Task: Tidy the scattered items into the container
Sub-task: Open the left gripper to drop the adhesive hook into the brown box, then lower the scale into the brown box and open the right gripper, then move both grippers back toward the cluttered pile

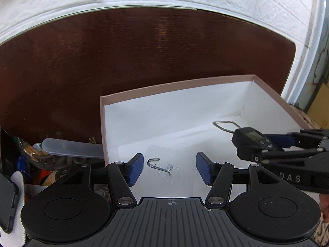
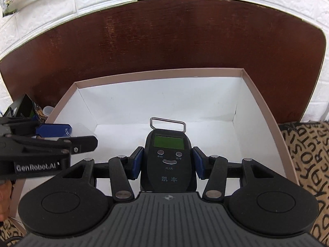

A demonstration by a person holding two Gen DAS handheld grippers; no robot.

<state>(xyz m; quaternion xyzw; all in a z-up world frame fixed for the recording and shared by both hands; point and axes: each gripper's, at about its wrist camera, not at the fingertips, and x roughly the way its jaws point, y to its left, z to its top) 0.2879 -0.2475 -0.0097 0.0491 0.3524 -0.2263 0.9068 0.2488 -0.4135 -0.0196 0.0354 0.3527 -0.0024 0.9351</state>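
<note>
Clear adhesive hook (image 1: 167,169), one, seemingly lying in box (image 1: 176,86); one scale (image 2: 169,160) gripped.

Open rectangular box (image 1: 178,86), pinkish-tan outside and on the rim, white inside, sitting on the dark table. Clear adhesive hook (image 1: 168,169) with a bent metal wire, lying flat on the box floor near the near wall, touched by nothing. Black handheld digital scale (image 2: 169,160) with a greenish screen, three buttons and a metal wire loop at its far end, held above the box floor, screen up, loop toward the box's far wall. Scattered clutter (image 1: 37,160) left of the box, outside it.
</note>
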